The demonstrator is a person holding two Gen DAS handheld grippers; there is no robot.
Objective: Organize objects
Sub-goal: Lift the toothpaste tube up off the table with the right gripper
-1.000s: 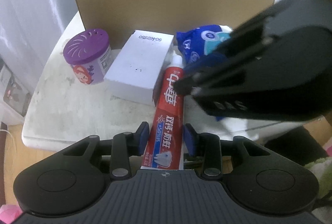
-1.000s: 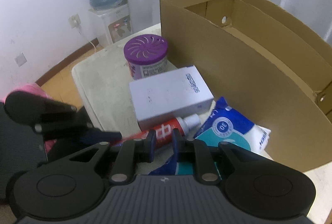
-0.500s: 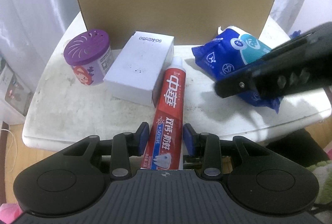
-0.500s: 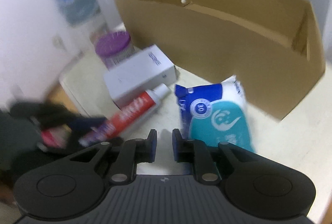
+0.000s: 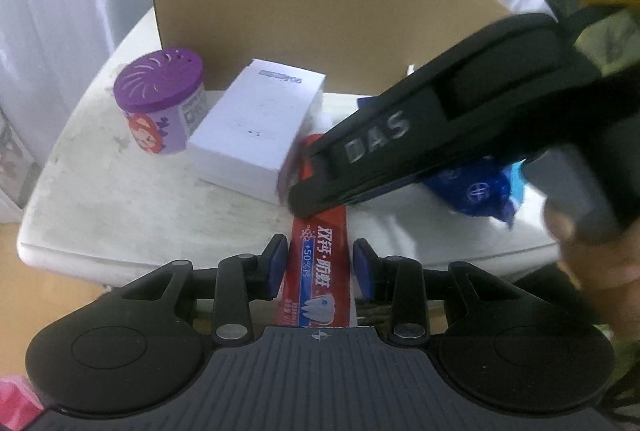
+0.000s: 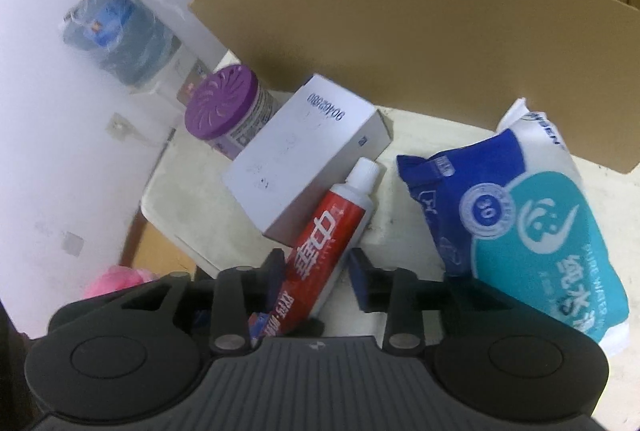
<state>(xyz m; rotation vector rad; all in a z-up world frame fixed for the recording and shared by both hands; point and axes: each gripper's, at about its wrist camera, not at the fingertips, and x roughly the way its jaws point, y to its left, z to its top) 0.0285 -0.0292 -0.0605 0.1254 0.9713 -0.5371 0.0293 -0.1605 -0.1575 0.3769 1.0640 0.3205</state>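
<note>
My left tool matte black, ribbed grey housing, two round caps, silver screws, blue pads, my right tool the same build, raised DAS lettering along its side, yellow tab and green light behind it

You can read "DAS" in raised letters on the side of the right gripper. The red toothpaste tube carries white Chinese characters plus "+50%"; the white box has "90462580" printed upside down. The blue wipes pack shows "30" in a round badge; its smaller print is unreadable.
</note>
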